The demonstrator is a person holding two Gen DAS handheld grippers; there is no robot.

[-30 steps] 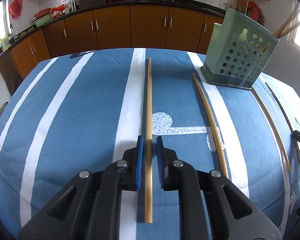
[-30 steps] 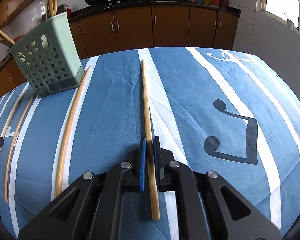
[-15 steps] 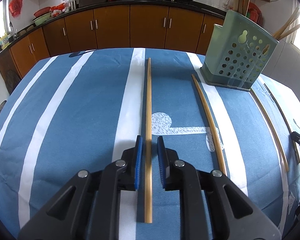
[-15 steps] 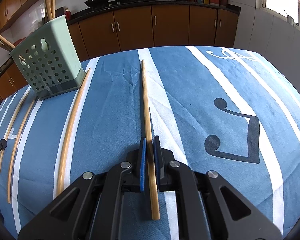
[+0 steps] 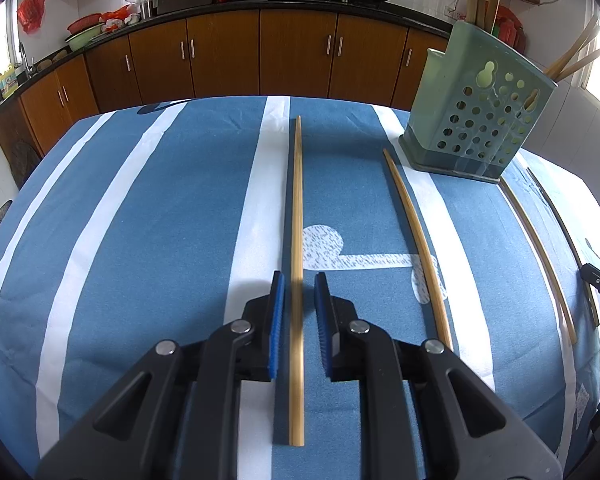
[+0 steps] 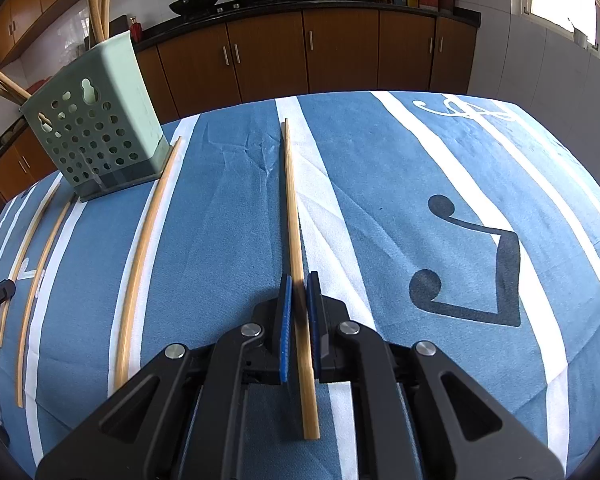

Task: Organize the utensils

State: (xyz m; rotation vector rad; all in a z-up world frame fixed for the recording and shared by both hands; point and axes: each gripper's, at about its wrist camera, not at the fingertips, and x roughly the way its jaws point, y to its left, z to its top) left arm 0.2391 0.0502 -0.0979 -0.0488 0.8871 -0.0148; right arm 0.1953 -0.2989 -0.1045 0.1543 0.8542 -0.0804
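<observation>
A long bamboo chopstick (image 5: 297, 200) lies on the blue striped cloth and runs straight between the blue pads of my left gripper (image 5: 298, 276). The jaws stand narrowly open, with a gap on each side of the stick. My right gripper (image 6: 298, 276) is shut on another chopstick (image 6: 291, 200), whose near end sticks out behind the pads. A green perforated utensil holder (image 5: 476, 120) stands at the far right in the left wrist view. In the right wrist view the holder (image 6: 100, 132) is at the far left, with several sticks standing in it.
More chopsticks lie on the cloth: one (image 5: 416, 236) left of the holder and a pair (image 5: 536, 240) beyond it. In the right wrist view one (image 6: 148, 256) curves beside the holder and two (image 6: 40, 272) lie further left. Brown kitchen cabinets (image 5: 300, 56) stand behind the table.
</observation>
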